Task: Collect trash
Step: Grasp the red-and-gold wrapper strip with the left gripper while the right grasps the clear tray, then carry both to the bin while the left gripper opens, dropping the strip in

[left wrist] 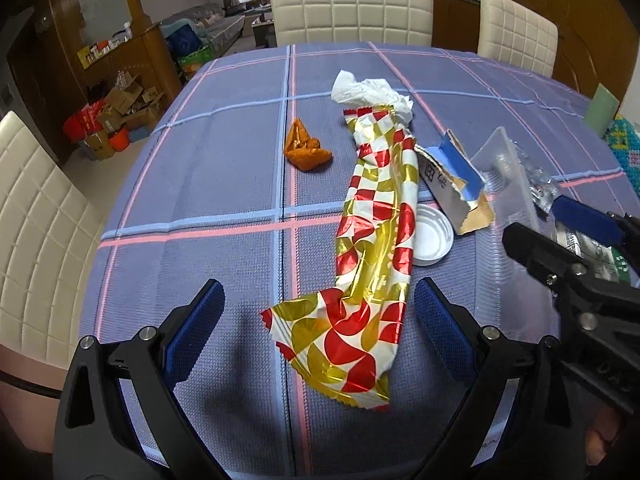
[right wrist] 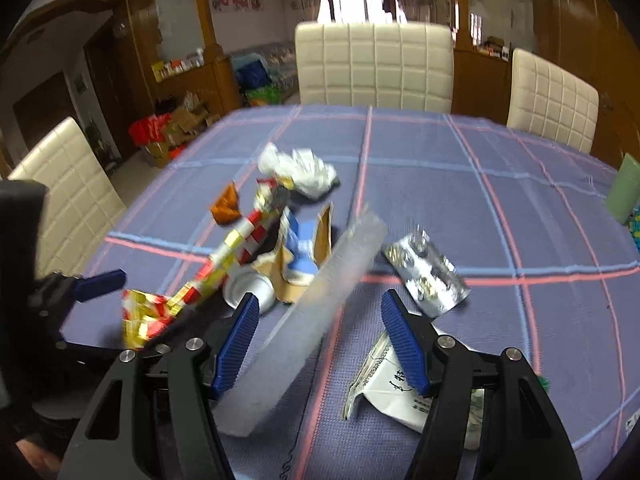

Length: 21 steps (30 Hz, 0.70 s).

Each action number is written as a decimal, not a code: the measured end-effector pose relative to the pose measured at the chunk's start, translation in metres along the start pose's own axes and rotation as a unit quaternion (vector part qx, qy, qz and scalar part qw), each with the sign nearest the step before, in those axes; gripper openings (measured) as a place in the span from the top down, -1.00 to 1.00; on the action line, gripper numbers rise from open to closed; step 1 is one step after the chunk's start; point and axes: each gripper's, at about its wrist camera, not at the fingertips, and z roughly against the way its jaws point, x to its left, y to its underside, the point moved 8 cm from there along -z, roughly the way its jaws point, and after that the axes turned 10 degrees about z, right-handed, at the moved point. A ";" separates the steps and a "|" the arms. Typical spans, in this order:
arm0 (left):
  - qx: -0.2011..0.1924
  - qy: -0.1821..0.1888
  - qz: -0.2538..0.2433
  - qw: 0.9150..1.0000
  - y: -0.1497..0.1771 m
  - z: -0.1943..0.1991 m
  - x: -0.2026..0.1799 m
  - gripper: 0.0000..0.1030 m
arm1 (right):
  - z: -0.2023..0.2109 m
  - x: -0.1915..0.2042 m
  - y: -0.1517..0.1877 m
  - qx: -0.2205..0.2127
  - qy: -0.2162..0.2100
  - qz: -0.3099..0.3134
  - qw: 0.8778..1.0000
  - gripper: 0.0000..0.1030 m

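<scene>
A long red, gold and white wrapper [left wrist: 372,236] lies on the blue checked tablecloth [left wrist: 224,184]; its near end sits between the fingers of my open left gripper [left wrist: 318,330]. Beyond it are a crumpled white tissue [left wrist: 368,94], an orange wrapper [left wrist: 306,148], a white lid [left wrist: 434,236] and a torn blue carton [left wrist: 456,176]. My right gripper [right wrist: 318,344] is open, with a clear plastic tray [right wrist: 312,312] tilted between its fingers, blurred. A silver blister pack [right wrist: 426,276] and a white printed packet [right wrist: 394,388] lie by its right finger. The wrapper [right wrist: 208,280] lies to its left.
Cream padded chairs [left wrist: 350,2] stand around the table's far and left sides. A green object [right wrist: 624,190] stands at the right edge of the table. Cardboard boxes [left wrist: 120,108] and clutter sit on the floor at left, by wooden cabinets.
</scene>
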 end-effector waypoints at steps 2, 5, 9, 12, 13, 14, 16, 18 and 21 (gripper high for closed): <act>0.002 -0.003 -0.007 1.000 0.001 -0.005 0.001 -0.62 | -0.003 0.000 0.004 0.006 0.016 0.008 1.000 -0.13; 0.003 0.004 -0.005 1.000 0.004 -0.007 0.002 -0.45 | -0.003 0.002 0.008 0.014 0.020 0.015 1.000 0.28; 0.004 0.019 0.002 1.000 0.007 -0.005 0.003 0.08 | -0.001 -0.003 0.014 0.023 0.014 -0.007 1.000 0.85; -0.009 0.024 -0.001 1.000 0.007 0.006 0.004 0.13 | 0.011 -0.006 0.012 0.007 0.020 -0.018 1.000 0.91; -0.014 0.025 -0.003 1.000 0.006 0.010 0.005 0.14 | 0.015 -0.007 0.011 0.001 0.025 -0.019 1.000 0.92; -0.021 0.024 -0.006 0.999 0.006 0.015 0.005 0.14 | 0.020 -0.007 0.010 -0.005 0.029 -0.020 0.999 0.92; -0.038 0.024 -0.010 0.999 0.006 0.028 0.005 0.14 | 0.030 -0.004 0.006 -0.017 0.035 -0.016 0.999 0.92; -0.047 0.026 -0.008 0.999 0.005 0.036 0.006 0.14 | 0.036 0.000 0.002 -0.022 0.037 -0.011 0.999 0.92; -0.057 0.030 -0.002 0.998 0.004 0.050 0.013 0.14 | 0.047 0.006 -0.002 -0.034 0.041 -0.004 0.999 0.92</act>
